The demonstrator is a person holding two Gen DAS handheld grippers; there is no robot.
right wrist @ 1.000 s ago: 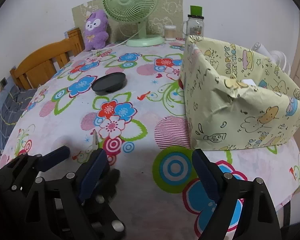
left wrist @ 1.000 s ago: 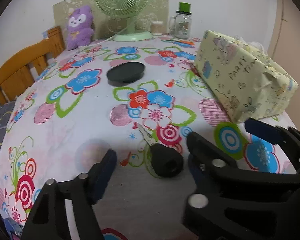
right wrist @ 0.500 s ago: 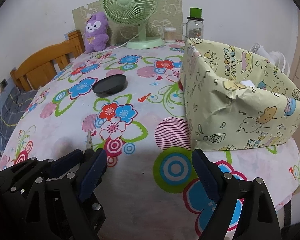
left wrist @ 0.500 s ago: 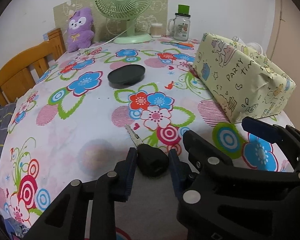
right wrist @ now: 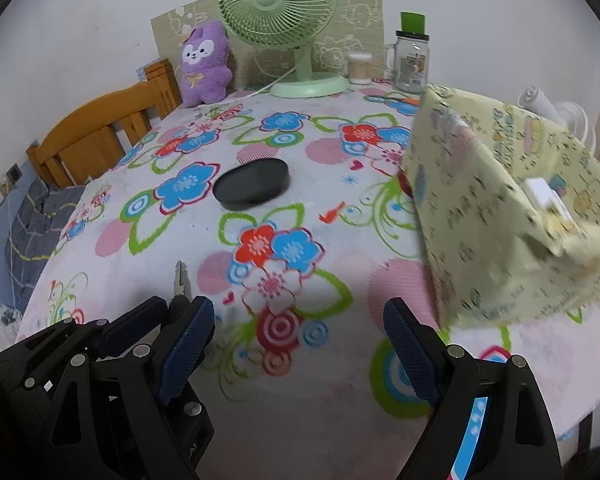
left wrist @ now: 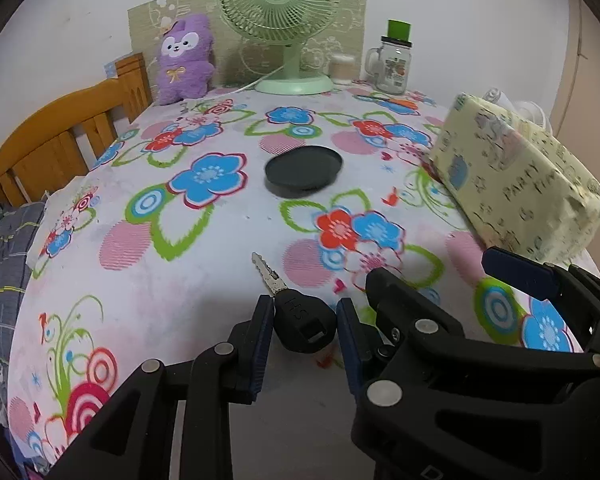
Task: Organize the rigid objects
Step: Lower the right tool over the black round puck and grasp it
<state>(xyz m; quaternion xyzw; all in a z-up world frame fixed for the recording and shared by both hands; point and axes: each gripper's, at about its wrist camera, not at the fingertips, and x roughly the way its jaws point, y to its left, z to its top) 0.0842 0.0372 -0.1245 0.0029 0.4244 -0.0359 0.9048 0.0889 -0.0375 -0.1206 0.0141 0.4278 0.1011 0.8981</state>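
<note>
Left gripper (left wrist: 304, 330) is clamped on the key (left wrist: 300, 320): both blue pads press the sides of its black head, metal blade sticking out forward and up-left past the fingertips, over the floral tablecloth (left wrist: 180, 280). Can't tell whether the head is touching the cloth or is just off it.

Right gripper (right wrist: 296, 344) has its jaws spread wide, nothing between them, just cloth below. It sits just right of the left gripper; in the left view its black frame fills the lower right corner. In the right view the key's blade tip pokes up above the left gripper's fingers at lower left.

Mid-table: black round lid (left wrist: 304, 170), flat on the cloth, well apart from both grippers.

Right side of the table: box (right wrist: 508, 216) wrapped in pale yellow party paper, open at the top, something small and white inside near the right end. It's near the right gripper's right finger, not touching.

Far edge, against the wall: purple plush (left wrist: 184, 62) at left, green desk fan (left wrist: 284, 8) in the middle with its white cord trailing left, a small white-lidded container beside the fan base, then a glass mug jar (left wrist: 394, 64) with a green cap.

Left of the table: wooden chair back (left wrist: 60, 136), with plaid fabric below it.
</note>
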